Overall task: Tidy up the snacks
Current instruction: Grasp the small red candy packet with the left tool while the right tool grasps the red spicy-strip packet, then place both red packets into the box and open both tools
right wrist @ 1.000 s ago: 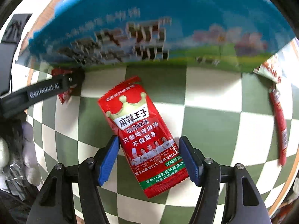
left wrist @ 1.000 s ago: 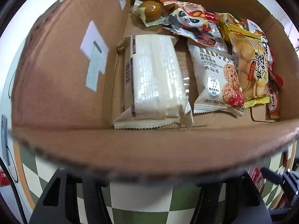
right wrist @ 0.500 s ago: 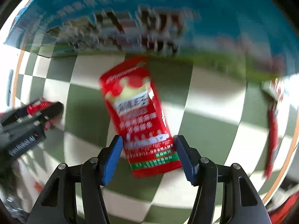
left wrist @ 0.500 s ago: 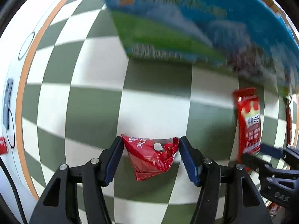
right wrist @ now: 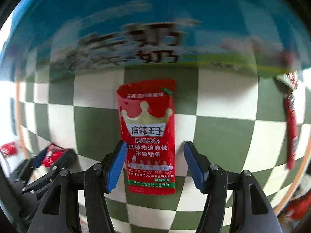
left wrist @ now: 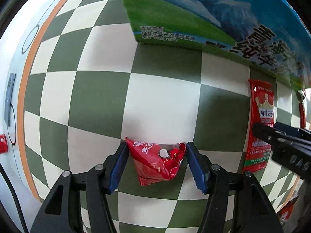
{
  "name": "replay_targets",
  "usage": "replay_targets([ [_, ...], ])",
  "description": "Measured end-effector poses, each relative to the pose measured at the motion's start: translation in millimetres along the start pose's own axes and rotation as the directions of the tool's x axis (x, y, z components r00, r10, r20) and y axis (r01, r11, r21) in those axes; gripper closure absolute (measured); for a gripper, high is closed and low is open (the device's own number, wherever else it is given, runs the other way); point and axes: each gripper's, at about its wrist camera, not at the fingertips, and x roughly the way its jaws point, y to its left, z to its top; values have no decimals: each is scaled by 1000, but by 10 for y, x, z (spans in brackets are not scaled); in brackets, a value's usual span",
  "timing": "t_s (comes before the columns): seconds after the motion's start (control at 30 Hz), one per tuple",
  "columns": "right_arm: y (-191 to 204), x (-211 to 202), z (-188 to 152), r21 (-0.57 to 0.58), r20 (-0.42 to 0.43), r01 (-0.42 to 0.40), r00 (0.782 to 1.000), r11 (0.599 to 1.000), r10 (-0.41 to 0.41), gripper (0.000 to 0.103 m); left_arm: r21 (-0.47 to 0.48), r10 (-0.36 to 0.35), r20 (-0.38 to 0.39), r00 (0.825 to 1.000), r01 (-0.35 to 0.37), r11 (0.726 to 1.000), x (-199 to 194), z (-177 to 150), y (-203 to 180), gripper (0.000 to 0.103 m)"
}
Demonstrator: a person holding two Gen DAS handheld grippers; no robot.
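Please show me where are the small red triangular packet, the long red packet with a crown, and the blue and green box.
small red triangular packet [left wrist: 155, 161]: left wrist view, its middle.
long red crown packet [right wrist: 148, 136]: right wrist view, white name label.
blue and green box [left wrist: 175, 17]: left wrist view, green side.

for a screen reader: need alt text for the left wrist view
The left tool points down with a small red packet between its blue pads, on a green and white checked cloth. A blue and green box stands behind, and at right the right tool reaches over a long red packet.
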Motion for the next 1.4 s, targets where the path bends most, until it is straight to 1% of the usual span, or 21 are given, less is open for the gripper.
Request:
replay_targets([
  [0.03, 124, 12, -13, -26, 20, 43, 999, 999, -43, 42, 11, 5, 2, 1000, -5, 1000, 1, -7, -26, 46],
  [0.07, 170, 17, -72, -35, 46, 55, 998, 998, -53, 50, 18, 6, 4, 1000, -6, 1000, -6, -26, -31, 46],
  [0.17, 234, 5, -235, -55, 75, 65, 995, 996, -61, 63, 32, 4, 6, 1000, -5, 999, -27, -82, -48, 47],
  [0.2, 231, 1, -292, -55, 80, 57, 995, 997, -53, 65, 40, 2, 9, 1000, -2, 999, -42, -120, -53, 48],
  [0.27, 272, -12, -410, -54, 104, 54, 993, 997, -49, 77, 50, -3, 9, 1000, 2, 999, -63, -156, -86, 48],
  [0.37, 141, -46, -527, -31, 99, 21, 995, 999, -18, 78, 70, -10, 12, 1000, 9, 998, -109, -181, -203, 48],
  [0.47, 16, -97, -659, -12, 121, -9, 993, 1000, 10, 80, 93, -22, 22, 1000, 20, 995, -197, -209, -297, 48],
  [0.53, -115, -151, -769, 5, 133, -48, 990, 999, 47, 82, 106, -34, 27, 999, 31, 994, -267, -190, -350, 49],
  [0.63, -232, -307, -954, 9, 169, -84, 982, 996, 81, 83, 130, -48, 39, 998, 43, 991, -409, -180, -391, 49],
  [0.67, -264, -374, -1014, 10, 180, -111, 978, 994, 107, 83, 137, -53, 43, 998, 47, 989, -464, -183, -400, 50],
  [0.73, -475, -608, -796, 17, 205, -135, 970, 991, 128, 84, 156, -67, 57, 996, 57, 986, -569, -169, -470, 51],
  [0.8, -553, -805, -884, 17, 238, -168, 958, 986, 159, 84, 171, -81, 64, 995, 69, 983, -650, -218, -518, 52],
  [0.83, -495, -1062, -852, 18, 250, -179, 953, 984, 169, 84, 181, -96, 64, 993, 83, 980, -710, -225, -553, 52],
  [0.87, -551, -1241, -850, 16, 259, -192, 949, 981, 181, 84, 186, -106, 68, 992, 92, 978, -759, -218, -559, 52],
  [0.9, -590, -1331, -870, 18, 275, -205, 942, 979, 193, 84, 188, -111, 73, 991, 96, 977, -867, -120, -562, 52],
  [0.97, -610, -1483, -911, 13, 305, -220, 930, 975, 206, 84, 204, -130, 93, 987, 109, 973, -1017, -60, -670, 53],
  [1.0, -610, -1563, -915, 12, 319, -230, 923, 973, 214, 84, 203, -134, 102, 986, 111, 973, -1166, -127, -668, 53],
  [1.1, -694, -1938, -948, 3, 363, -251, 902, 968, 233, 84, 200, -182, 127, 975, 155, 968, -1444, -35, -674, 54],
  [1.3, -820, -2446, -800, -3, 438, -314, 853, 949, 283, 84, 219, -240, 222, 945, 191, 957, -2043, 347, -762, 54],
  [1.37, -878, -2622, -679, -5, 465, -333, 834, 943, 297, 84, 228, -250, 245, 937, 195, 954, -2190, 541, -802, 54],
  [1.4, -890, -2694, -623, -11, 472, -333, 830, 943, 298, 84, 230, -248, 257, 934, 190, 954, -2246, 647, -819, 54],
])
